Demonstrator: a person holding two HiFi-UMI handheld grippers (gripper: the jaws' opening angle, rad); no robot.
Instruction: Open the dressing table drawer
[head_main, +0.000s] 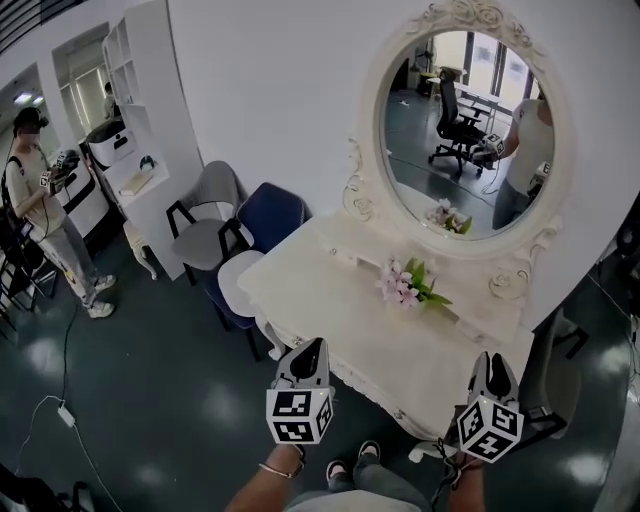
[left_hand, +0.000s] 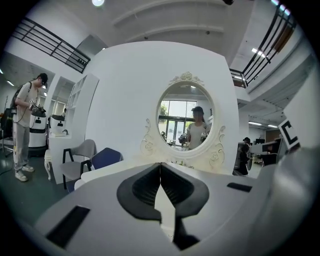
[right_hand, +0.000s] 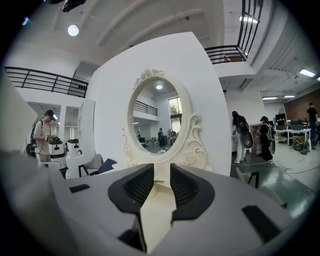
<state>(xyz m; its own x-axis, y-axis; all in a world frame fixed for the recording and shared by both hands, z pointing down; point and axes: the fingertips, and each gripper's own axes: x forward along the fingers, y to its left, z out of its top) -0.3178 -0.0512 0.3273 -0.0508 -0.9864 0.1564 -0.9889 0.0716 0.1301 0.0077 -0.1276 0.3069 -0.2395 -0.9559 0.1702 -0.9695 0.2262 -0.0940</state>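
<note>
The left tongs (head_main: 312, 345), pressed together, and the right tongs (head_main: 494, 358), spread, hover empty at the counter's (head_main: 330, 295) near edge; pink flowers (head_main: 406, 285) lie by its back edge.

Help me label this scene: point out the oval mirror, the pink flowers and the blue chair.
oval mirror (head_main: 468, 135), head view, middle of the glass
pink flowers (head_main: 400, 286), head view, blossom cluster
blue chair (head_main: 272, 213), head view, backrest

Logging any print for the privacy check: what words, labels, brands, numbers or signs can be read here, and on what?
None readable.
The left marker cube and right marker cube carry only black-and-white square patterns, no letters.
The dressing table and mirror bear no print.
</note>
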